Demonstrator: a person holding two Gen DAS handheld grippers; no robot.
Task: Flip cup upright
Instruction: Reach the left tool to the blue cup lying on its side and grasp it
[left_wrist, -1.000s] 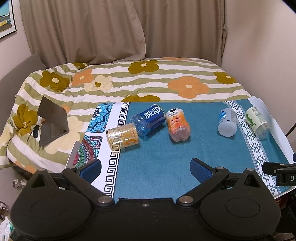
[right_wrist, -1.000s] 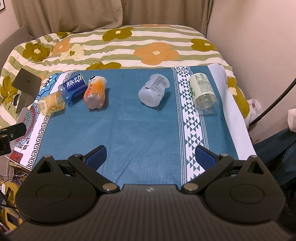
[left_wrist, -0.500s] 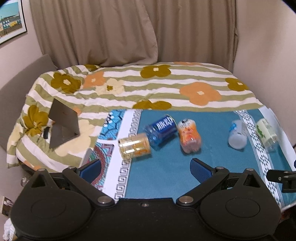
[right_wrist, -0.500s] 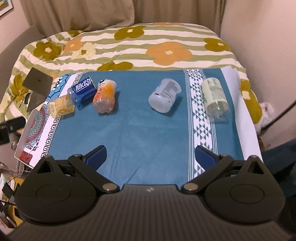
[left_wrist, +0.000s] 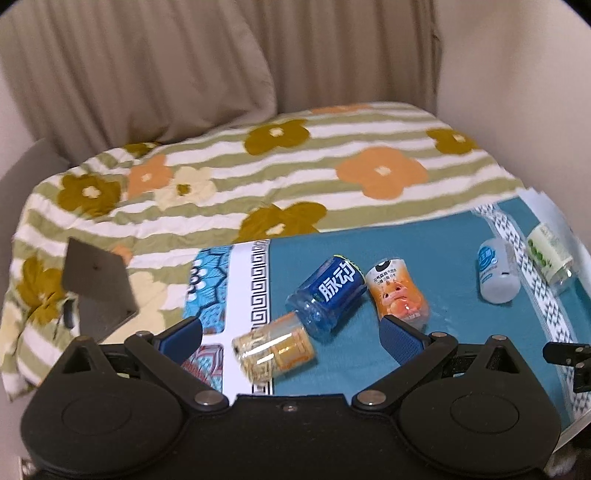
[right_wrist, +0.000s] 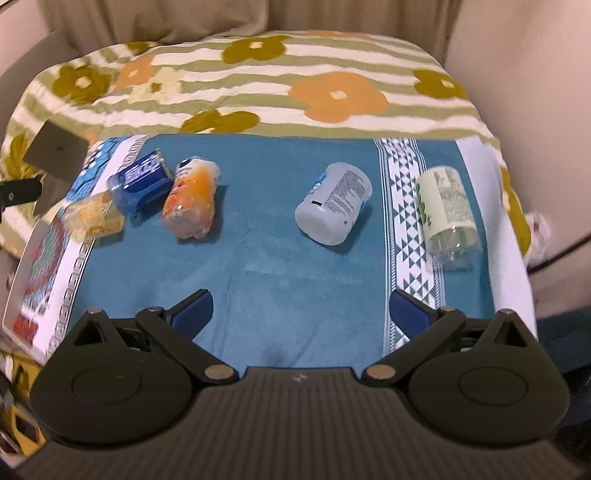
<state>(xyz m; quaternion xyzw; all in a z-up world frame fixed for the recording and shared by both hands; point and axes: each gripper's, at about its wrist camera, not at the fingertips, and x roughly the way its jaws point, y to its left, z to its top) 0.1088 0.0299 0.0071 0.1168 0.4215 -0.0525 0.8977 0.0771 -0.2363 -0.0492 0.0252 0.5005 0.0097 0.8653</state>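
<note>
Several cups cut from plastic bottles lie on their sides on a teal cloth (left_wrist: 354, 354) (right_wrist: 280, 266). From left to right they are a yellow cup (left_wrist: 275, 349) (right_wrist: 94, 218), a blue cup (left_wrist: 327, 291) (right_wrist: 142, 182), an orange cup (left_wrist: 397, 293) (right_wrist: 192, 201), a white cup (left_wrist: 495, 273) (right_wrist: 334, 203) and a green-labelled cup (left_wrist: 550, 254) (right_wrist: 445, 205). My left gripper (left_wrist: 291, 334) is open, with the yellow cup between its fingers in view. My right gripper (right_wrist: 301, 310) is open and empty, short of the white cup.
The cloth lies on a bed with a striped floral quilt (left_wrist: 280, 173) (right_wrist: 258, 81). A grey folded stand (left_wrist: 98, 291) (right_wrist: 55, 158) sits on the quilt to the left. Curtains and a wall are behind. The right gripper's tip (left_wrist: 565, 350) shows at right.
My left gripper has moved forward and down toward the yellow and blue cups. My right gripper has moved closer to the white cup. No cup has moved.
</note>
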